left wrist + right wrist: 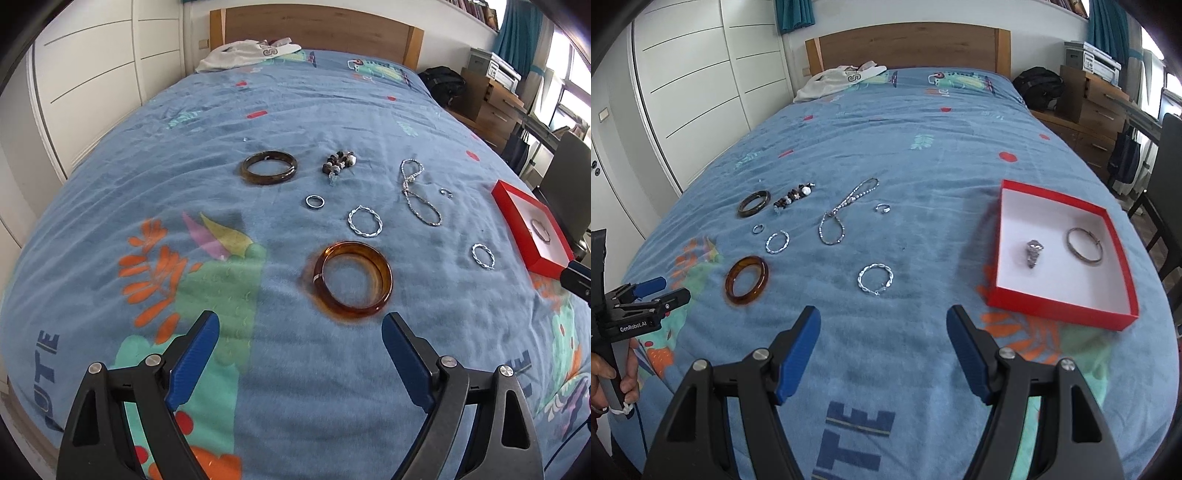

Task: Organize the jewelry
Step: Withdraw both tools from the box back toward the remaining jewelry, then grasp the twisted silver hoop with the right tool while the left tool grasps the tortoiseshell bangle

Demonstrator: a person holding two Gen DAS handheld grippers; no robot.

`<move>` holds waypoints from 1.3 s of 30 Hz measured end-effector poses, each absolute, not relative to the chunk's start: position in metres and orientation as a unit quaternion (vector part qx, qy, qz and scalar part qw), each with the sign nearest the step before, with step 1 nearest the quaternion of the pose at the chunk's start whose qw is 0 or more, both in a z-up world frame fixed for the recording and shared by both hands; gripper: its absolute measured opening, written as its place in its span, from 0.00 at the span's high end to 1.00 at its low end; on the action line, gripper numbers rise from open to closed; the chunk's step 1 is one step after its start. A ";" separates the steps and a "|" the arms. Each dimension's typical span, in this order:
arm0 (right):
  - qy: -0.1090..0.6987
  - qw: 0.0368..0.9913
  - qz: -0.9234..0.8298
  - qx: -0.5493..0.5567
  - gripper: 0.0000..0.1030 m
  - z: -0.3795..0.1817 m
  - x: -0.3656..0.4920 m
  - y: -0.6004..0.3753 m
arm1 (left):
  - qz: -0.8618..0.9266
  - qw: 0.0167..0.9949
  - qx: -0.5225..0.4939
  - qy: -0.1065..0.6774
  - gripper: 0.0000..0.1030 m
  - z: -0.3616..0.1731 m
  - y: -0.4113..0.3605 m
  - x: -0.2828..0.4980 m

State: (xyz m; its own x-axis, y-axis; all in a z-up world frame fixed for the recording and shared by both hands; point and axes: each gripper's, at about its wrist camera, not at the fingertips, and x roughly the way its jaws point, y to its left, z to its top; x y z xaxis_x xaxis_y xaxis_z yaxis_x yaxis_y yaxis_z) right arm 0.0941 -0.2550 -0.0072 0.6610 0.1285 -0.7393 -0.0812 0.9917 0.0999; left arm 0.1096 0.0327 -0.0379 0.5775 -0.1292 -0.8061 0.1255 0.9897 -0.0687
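Plainly, both tongs are gaping wide and empty: the left tongs (pixel 299 332) are facing the amber bangle (pixel 352 282) on the bed (pixel 110 155), the right tongs (pixel 882 325) the twisted hoop (pixel 875 278), likely for sorting into the red box (pixel 1060 306), which is already holding two pieces.

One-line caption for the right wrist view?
Open right gripper above a blue bedspread strewn with jewelry, beside a red box holding two pieces.
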 end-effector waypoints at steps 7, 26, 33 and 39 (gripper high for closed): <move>0.417 0.906 0.064 0.027 0.32 -0.023 0.115 -0.247 | -0.090 0.884 -0.008 0.458 0.14 -0.049 0.021 0.124; 0.446 0.891 0.073 0.036 0.32 -0.072 0.173 -0.231 | -0.092 0.875 0.008 0.476 0.12 -0.088 -0.003 0.164; 0.458 0.886 0.068 0.033 0.33 -0.089 0.189 -0.229 | -0.090 0.873 0.007 0.479 0.11 -0.096 -0.006 0.175; 0.462 0.884 0.068 0.032 0.33 -0.096 0.193 -0.228 | -0.108 0.877 -0.009 0.468 0.11 -0.087 -0.008 0.175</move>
